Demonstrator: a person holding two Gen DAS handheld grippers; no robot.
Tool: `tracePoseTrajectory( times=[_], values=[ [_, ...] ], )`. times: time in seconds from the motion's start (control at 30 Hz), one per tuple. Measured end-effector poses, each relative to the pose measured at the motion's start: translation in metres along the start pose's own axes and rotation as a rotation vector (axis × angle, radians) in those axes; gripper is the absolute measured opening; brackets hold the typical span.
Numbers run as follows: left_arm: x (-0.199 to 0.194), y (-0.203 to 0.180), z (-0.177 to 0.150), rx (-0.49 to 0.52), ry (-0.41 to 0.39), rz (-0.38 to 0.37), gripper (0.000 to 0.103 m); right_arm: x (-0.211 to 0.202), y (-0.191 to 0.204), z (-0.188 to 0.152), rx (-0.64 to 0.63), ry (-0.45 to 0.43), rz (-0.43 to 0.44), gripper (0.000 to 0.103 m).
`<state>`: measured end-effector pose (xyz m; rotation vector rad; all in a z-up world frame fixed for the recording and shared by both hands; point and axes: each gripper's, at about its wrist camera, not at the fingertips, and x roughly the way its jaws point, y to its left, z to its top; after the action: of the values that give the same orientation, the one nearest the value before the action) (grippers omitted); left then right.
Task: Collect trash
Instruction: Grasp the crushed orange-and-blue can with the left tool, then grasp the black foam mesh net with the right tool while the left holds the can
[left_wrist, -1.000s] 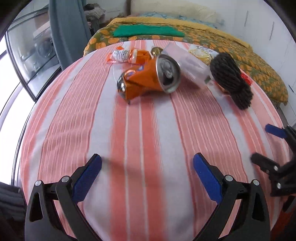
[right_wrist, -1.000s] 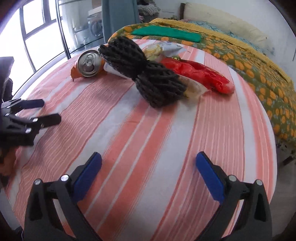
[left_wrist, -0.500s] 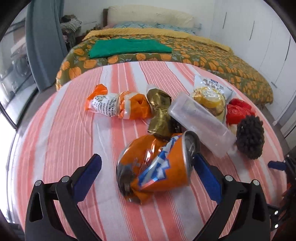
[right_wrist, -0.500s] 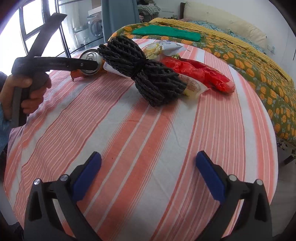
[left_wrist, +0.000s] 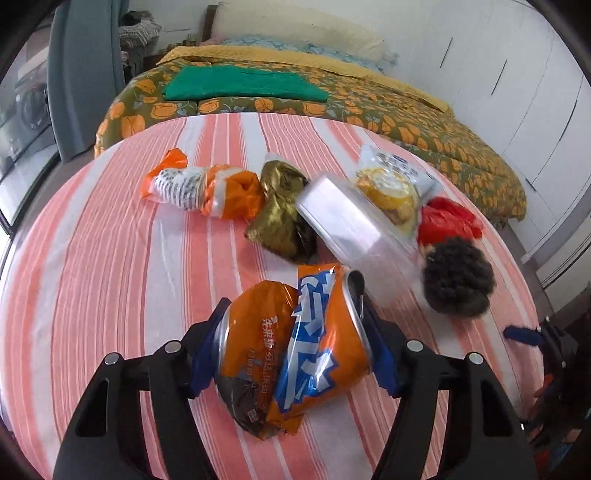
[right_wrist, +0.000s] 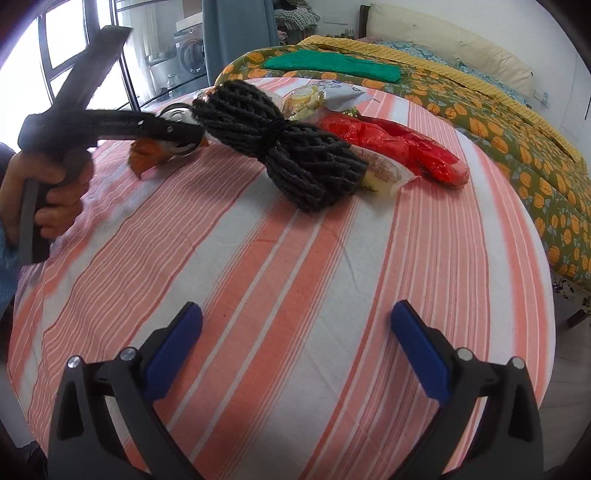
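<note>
My left gripper (left_wrist: 291, 354) is shut on a crushed orange can (left_wrist: 295, 350), its blue pads pressing both ends; the can also shows in the right wrist view (right_wrist: 173, 136). Beyond it lie an orange-and-white wrapper (left_wrist: 199, 188), a gold foil wrapper (left_wrist: 280, 210), a clear plastic box (left_wrist: 354, 229), a snack packet (left_wrist: 391, 184), a red bag (left_wrist: 447, 221) and a black mesh bundle (left_wrist: 458, 280). My right gripper (right_wrist: 295, 347) is open and empty over the striped cloth, well short of the black bundle (right_wrist: 284, 144) and red bag (right_wrist: 399, 147).
The round table has a pink-striped cloth (right_wrist: 295, 258). A bed with a floral cover (left_wrist: 369, 107) and a green cloth (left_wrist: 243, 85) stands right behind it. Windows and a grey curtain (left_wrist: 85, 74) are at the left, white cupboards (left_wrist: 535, 110) at the right.
My left gripper has moved forward to the orange can and shut on it. The right gripper has stayed still and open.
</note>
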<state>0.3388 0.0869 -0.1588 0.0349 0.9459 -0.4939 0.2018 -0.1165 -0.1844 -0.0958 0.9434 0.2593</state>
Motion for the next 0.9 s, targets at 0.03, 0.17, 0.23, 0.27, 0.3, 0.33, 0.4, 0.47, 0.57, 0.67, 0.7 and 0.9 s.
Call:
tracePoseTrajectory(
  times=[0.03, 0.17, 0.23, 0.27, 0.3, 0.33, 0.4, 0.47, 0.57, 0.67, 0.7, 0.9],
  values=[
    [-0.007, -0.005, -0.007, 0.003, -0.001, 0.012, 0.067, 0.0, 0.0, 0.0, 0.0, 0.0, 0.0, 0.098],
    [-0.043, -0.034, -0.049, -0.017, -0.003, 0.029, 0.068, 0.0, 0.0, 0.0, 0.0, 0.0, 0.0, 0.098],
    [-0.056, -0.048, -0.069, -0.014, -0.02, 0.046, 0.069, 0.0, 0.0, 0.0, -0.001, 0.0, -0.001, 0.098],
    [-0.062, -0.057, -0.078, -0.006, -0.036, 0.065, 0.07, -0.001, 0.0, -0.001, 0.0, 0.0, 0.0, 0.098],
    [-0.065, -0.063, -0.084, 0.002, -0.049, 0.08, 0.072, -0.001, 0.0, -0.001, 0.0, 0.0, 0.001, 0.098],
    [-0.067, -0.069, -0.09, 0.014, -0.064, 0.102, 0.074, -0.001, 0.0, -0.001, 0.001, 0.0, 0.002, 0.098],
    [-0.065, -0.078, -0.096, 0.038, -0.077, 0.155, 0.09, -0.001, 0.0, -0.001, 0.001, -0.001, 0.002, 0.098],
    [-0.059, -0.079, -0.098, 0.043, -0.069, 0.185, 0.09, -0.003, -0.001, -0.003, 0.005, -0.004, 0.009, 0.098],
    [-0.048, -0.08, -0.1, 0.056, -0.034, 0.236, 0.093, -0.006, -0.004, -0.006, 0.003, -0.007, 0.025, 0.098],
    [-0.039, -0.073, -0.1, 0.041, 0.022, 0.243, 0.097, -0.011, -0.014, -0.009, -0.009, -0.005, 0.036, 0.098],
    [-0.038, -0.07, -0.1, 0.022, 0.03, 0.234, 0.098, -0.013, -0.018, -0.008, -0.016, -0.006, 0.039, 0.098],
    [-0.037, -0.068, -0.101, 0.003, 0.036, 0.227, 0.099, -0.024, -0.012, 0.026, -0.198, -0.027, 0.126, 0.098]
  ],
)
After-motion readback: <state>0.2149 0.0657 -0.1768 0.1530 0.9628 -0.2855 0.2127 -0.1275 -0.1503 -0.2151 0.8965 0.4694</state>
